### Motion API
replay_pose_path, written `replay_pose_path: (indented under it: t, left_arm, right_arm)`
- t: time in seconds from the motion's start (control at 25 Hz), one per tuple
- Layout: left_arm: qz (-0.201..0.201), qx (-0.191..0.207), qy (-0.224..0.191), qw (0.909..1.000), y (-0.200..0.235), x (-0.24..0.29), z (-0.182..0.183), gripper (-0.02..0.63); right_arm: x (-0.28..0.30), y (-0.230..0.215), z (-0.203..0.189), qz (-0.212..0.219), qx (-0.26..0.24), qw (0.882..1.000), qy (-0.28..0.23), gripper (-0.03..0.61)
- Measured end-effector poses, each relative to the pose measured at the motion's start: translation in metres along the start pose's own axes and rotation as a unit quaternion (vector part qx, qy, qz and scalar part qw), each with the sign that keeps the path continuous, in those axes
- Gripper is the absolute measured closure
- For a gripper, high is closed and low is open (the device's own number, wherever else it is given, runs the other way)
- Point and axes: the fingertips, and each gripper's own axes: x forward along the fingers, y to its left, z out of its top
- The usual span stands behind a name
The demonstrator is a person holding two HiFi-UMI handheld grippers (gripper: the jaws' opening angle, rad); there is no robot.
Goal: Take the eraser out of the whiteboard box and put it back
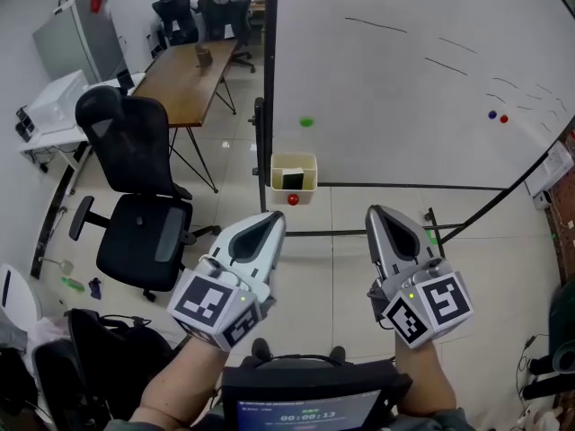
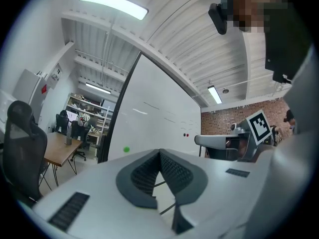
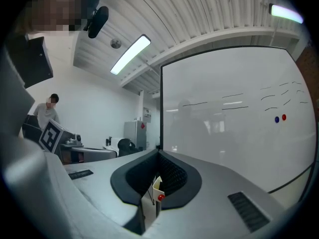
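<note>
The eraser (image 1: pixel 292 181) lies as a dark block inside the cream whiteboard box (image 1: pixel 294 162), which hangs at the lower left corner of the whiteboard (image 1: pixel 404 79), with a red magnet (image 1: pixel 293 199) on the front of the box just under the rim. Neither of my tongs touches it: both are held out level toward the board, well short of the box, with open floor between their tips and it. The box sits ahead of the space between the two, nearer the line of my left tongs (image 1: pixel 274 218) than that of my right tongs (image 1: pixel 375 212). In the left gripper view my left tongs have their pads brought together at the tip with nothing caught between them. My right tongs are pressed together the same way and hold nothing; in the right gripper view a sliver of the box and its red magnet shows through the narrow slit behind the tips, far off rather than in the grip. Higher up the board there is a green magnet (image 1: pixel 307 122), and a few thin pen strokes cross the white surface. Off to the left stands a black office chair (image 1: pixel 135 205) beside a wooden desk (image 1: pixel 184 79).
</note>
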Motion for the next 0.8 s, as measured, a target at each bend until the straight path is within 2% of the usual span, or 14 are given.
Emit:
replay_pose_path:
  t: [0.24,0.44,0.8]
  left_arm:
    - [0.021,0.004,-0.012,0.9997,-0.075,0.031,0.005,0.594]
    - [0.02,0.014,-0.008,0.9997,-0.125,0.058,0.003,0.594]
    - [0.019,0.026,-0.004,0.9995,-0.148,0.064,-0.001,0.594]
  right_arm:
    - [-0.061,-0.062,0.006,0.017,0.003,1.0,-0.003,0.567]
    - [-0.105,-0.116,0.009,0.004,0.016,1.0,-0.014,0.566]
    - [-0.128,-0.133,0.01,-0.005,0.021,1.0,-0.023,0.568]
